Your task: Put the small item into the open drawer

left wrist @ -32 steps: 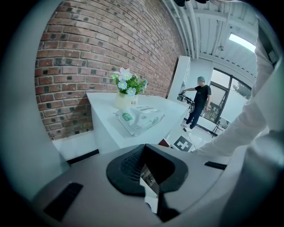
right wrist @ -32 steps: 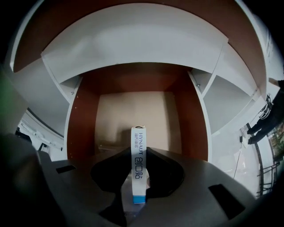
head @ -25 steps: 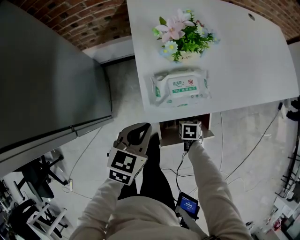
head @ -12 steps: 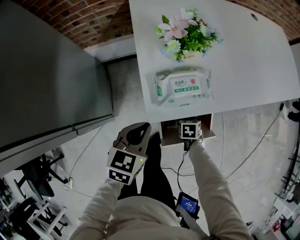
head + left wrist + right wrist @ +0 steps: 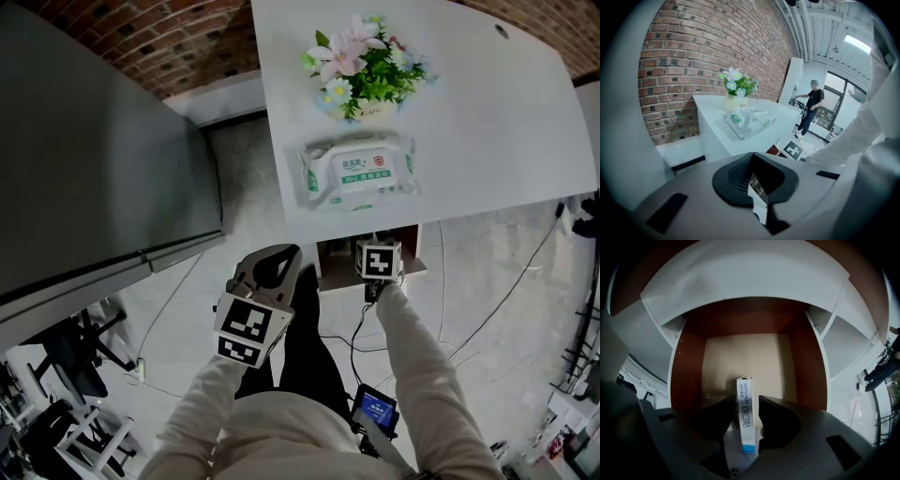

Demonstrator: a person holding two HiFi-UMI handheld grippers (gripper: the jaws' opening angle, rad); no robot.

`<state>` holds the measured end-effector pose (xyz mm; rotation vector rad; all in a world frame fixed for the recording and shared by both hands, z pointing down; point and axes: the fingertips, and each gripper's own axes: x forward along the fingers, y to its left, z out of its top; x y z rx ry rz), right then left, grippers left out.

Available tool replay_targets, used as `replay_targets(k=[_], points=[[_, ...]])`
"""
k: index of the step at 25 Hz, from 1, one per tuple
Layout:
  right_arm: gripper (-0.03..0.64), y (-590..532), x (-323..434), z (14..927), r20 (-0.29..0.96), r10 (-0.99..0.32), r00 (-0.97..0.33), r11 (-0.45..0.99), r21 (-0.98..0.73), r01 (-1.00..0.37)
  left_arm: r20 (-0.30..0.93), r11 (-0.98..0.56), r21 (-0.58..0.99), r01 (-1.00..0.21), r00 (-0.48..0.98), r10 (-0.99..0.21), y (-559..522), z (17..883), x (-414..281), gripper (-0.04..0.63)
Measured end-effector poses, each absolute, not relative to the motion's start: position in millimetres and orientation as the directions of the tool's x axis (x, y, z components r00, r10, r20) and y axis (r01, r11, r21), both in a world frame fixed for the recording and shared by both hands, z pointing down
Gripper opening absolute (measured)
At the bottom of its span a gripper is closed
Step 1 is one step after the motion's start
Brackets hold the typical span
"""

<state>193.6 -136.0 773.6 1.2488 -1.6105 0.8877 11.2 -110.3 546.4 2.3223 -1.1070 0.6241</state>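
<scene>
The right tool's (image 5: pixel 747 404) jaws are being opened: the box (image 5: pixel 746 423) is let go, upright between them, low over the drawer (image 5: pixel 686 376) floor. The placing is judged almost done; only withdrawal is left. The left tool (image 5: pixel 757 183) is clenched, well aside.

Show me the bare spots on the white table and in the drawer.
Free: the white table over its right half, beside the flowers and wipes pack; the drawer floor beyond the small box. Crowded: the table's left strip, where both sit.
</scene>
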Motion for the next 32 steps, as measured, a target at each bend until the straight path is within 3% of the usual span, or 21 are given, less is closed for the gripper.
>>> replay_targets(k=[16, 32], points=[[0.169, -123.2, 183.5, 698.8, 0.851, -0.498, -0.166, 0.147, -0.106, -0.983, 0.56, -0.614, 0.227, -0.756, 0.617, -0.552, -106.4, 535.0, 29.6, 0.017], [0.143, -115.5, 170.0, 573.2, 0.679, -0.709, -0.189, 0.141, -0.125, -0.982, 0.513, -0.676, 0.196, -0.71, 0.662, -0.547, -113.1, 509.9, 31.5, 0.017]])
